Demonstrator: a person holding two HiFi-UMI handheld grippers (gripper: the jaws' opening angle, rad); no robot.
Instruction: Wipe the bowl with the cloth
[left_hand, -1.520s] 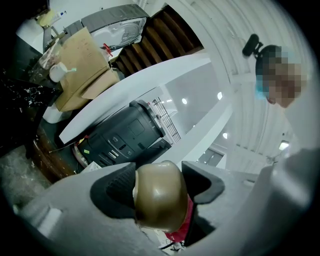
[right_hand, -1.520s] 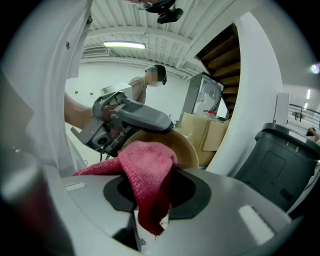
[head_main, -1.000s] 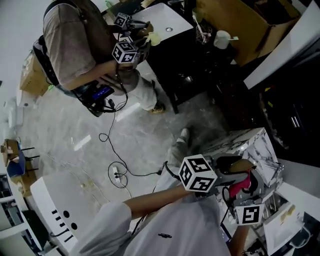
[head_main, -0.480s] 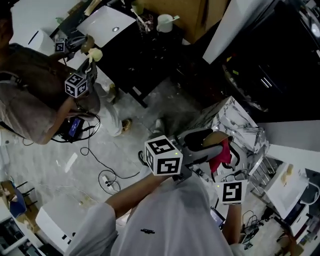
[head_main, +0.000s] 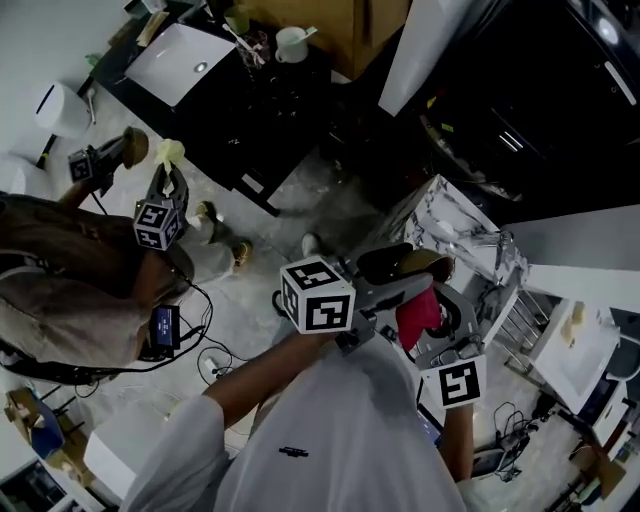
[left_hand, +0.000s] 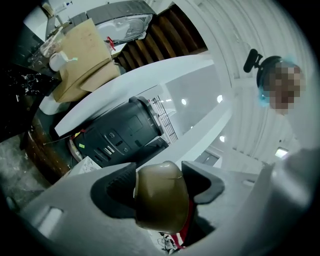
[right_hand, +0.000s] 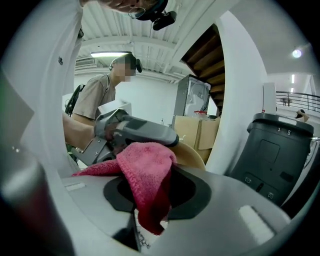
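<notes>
The left gripper (left_hand: 160, 192) is pinching the olive-tan rounded bowl (left_hand: 161, 200), forearm reaching forward. The right gripper (right_hand: 155, 187) is clamping the pink-red terry cloth (right_hand: 145, 170), holding it just below the bowl.

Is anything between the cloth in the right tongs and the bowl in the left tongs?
Nothing visible does. The cloth, gripped by the right tongs, sits right beside the bowl held in the left tongs.

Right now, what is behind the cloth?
Behind the cloth, held in the right gripper, part of the bowl and the left gripper show. The cloth covers the rest of the bowl.
</notes>
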